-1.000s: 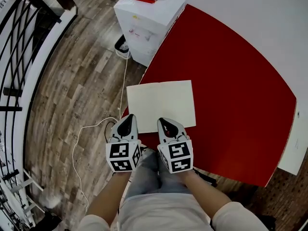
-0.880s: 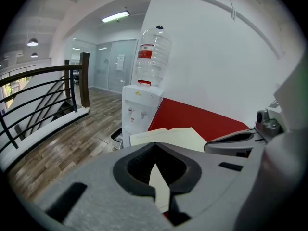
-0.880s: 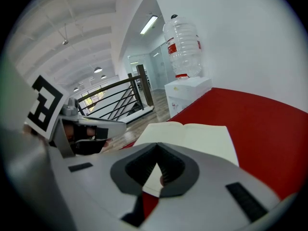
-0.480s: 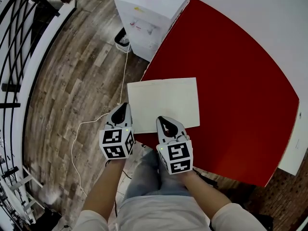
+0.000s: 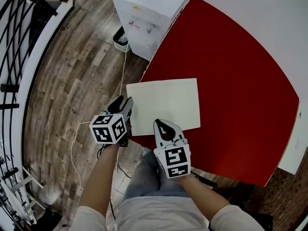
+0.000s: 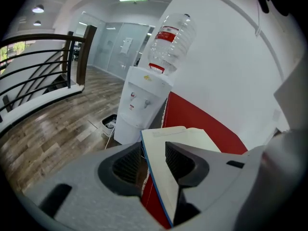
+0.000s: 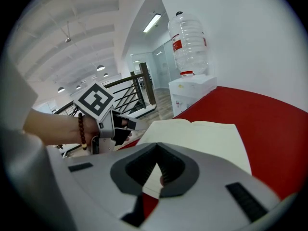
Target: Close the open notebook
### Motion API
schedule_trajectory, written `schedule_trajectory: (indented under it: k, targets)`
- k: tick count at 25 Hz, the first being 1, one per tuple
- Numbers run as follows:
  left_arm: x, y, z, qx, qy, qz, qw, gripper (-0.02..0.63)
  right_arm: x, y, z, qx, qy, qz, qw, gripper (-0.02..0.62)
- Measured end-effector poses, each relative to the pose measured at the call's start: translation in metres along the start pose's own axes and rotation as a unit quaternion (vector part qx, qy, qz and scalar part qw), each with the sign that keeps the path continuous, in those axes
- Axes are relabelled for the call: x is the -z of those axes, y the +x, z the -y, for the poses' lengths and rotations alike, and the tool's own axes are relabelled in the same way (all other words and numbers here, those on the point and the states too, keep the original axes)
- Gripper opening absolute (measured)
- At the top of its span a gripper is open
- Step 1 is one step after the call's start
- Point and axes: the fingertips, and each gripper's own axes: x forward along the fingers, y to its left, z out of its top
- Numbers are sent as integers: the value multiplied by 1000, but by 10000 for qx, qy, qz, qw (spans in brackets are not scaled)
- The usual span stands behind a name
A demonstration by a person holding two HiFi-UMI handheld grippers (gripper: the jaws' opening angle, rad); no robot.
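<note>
The open notebook [image 5: 163, 105] lies flat with blank cream pages on the red table [image 5: 231, 81], near its front left edge. My left gripper [image 5: 124, 103] is at the notebook's left edge, rolled onto its side. In the left gripper view its jaws are opening and the blue-edged cover and page [image 6: 166, 170] stand between them, with the pads not pressing. My right gripper [image 5: 165, 125] is shut and holds nothing. It hovers just in front of the notebook's near edge [image 7: 192, 134], with its closed tips [image 7: 157, 163] over the page corner.
A white water dispenser [image 5: 147, 13] with a bottle [image 6: 171, 40] stands past the table's far left corner. A white cable [image 5: 79, 134] trails over the wooden floor on the left, beside a black railing [image 5: 19, 57]. The person's legs are under the grippers.
My left gripper has moved left and down to the notebook's left edge, rolled over, and gone from shut to open around that edge. The right gripper has barely moved.
</note>
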Motion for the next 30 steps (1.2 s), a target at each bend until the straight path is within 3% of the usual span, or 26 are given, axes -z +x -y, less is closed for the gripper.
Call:
schedule_trajectory:
  k: [6,19,25,30]
  targets:
    - [3,11,-6,263,-334,-212,9989,151,1,4,-2,-4,34,-33,10000,6]
    - [10,27,-6,550,-546,-610,9951,155,8,7,0,51,83,-91,9999,6]
    - [2,19,-8,347,-202,-666,9970,61,7,8,2,52,84,-110,9999,5]
    - [-1,14,-6,324,-92,-695,9970,34,5,8,1,29,111,-74,9999,6]
